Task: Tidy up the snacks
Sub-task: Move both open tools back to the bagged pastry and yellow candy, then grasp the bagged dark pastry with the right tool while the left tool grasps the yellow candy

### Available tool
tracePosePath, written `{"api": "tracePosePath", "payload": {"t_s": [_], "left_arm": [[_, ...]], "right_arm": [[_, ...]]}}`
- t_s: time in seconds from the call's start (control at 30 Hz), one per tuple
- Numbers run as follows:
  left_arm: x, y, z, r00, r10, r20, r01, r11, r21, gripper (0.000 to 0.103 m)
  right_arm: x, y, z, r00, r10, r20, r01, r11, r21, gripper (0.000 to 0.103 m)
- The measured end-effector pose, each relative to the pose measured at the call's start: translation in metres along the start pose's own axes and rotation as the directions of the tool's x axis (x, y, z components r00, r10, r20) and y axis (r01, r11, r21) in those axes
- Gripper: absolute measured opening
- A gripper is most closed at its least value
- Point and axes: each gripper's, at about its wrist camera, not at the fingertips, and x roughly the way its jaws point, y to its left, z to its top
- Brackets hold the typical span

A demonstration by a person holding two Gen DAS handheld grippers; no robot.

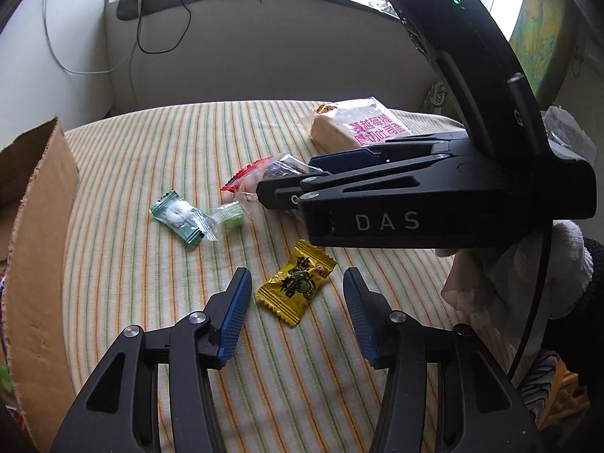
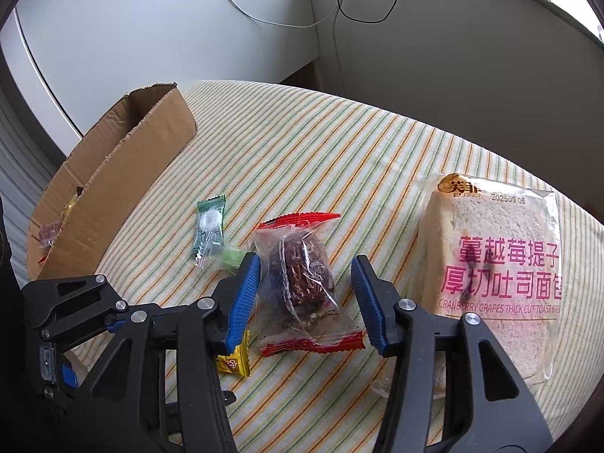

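My left gripper [image 1: 297, 283] is open, its blue pads on either side of a yellow wrapped candy [image 1: 296, 287] on the striped cloth. My right gripper [image 2: 305, 268] is open around a clear red-edged packet with a dark date-like snack [image 2: 302, 275]. In the left wrist view the right gripper [image 1: 271, 188] reaches in from the right over that red-edged packet [image 1: 256, 173]. A green wrapped candy [image 1: 181, 219] [image 2: 209, 226] and a small light-green candy [image 1: 230, 217] [image 2: 230, 256] lie nearby. A bagged toast loaf [image 1: 355, 124] [image 2: 494, 264] lies at the right.
An open cardboard box [image 1: 34, 234] [image 2: 113, 181] stands at the table's left edge with some wrapped snacks inside. The table is covered by a striped cloth [image 2: 321, 151]. A wall, cables and a windowsill with plants are behind. The yellow candy's corner [image 2: 234, 362] shows under my right gripper.
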Motion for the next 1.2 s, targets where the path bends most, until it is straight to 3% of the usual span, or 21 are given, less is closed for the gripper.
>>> {"api": "tracePosePath", "payload": {"t_s": [0.2, 0.33, 0.5, 0.97, 1.2], "left_arm": [[0.008, -0.003, 0.002, 1.000, 0.009, -0.012, -0.009, 1.000, 0.024, 0.048], [0.012, -0.007, 0.002, 0.999, 0.043, -0.013, -0.042, 0.998, 0.049, 0.032], [0.012, -0.013, 0.000, 0.997, 0.070, -0.009, -0.069, 0.994, 0.084, 0.027], [0.004, -0.007, -0.002, 0.998, 0.068, 0.009, -0.068, 0.997, 0.029, 0.025], [-0.019, -0.006, -0.005, 0.996, 0.063, 0.058, -0.062, 0.998, -0.006, 0.025]], "right_arm": [[0.001, 0.002, 0.001, 1.000, 0.002, -0.005, -0.002, 1.000, 0.000, 0.041], [0.000, 0.003, 0.001, 1.000, 0.002, -0.005, -0.002, 1.000, 0.007, 0.041], [-0.002, 0.002, 0.000, 1.000, 0.001, -0.001, -0.001, 1.000, 0.023, 0.040], [-0.026, -0.003, -0.007, 0.999, 0.020, 0.050, -0.023, 0.998, 0.061, 0.039], [-0.051, 0.005, -0.007, 0.996, 0.023, 0.083, -0.027, 0.998, 0.052, 0.039]]}}
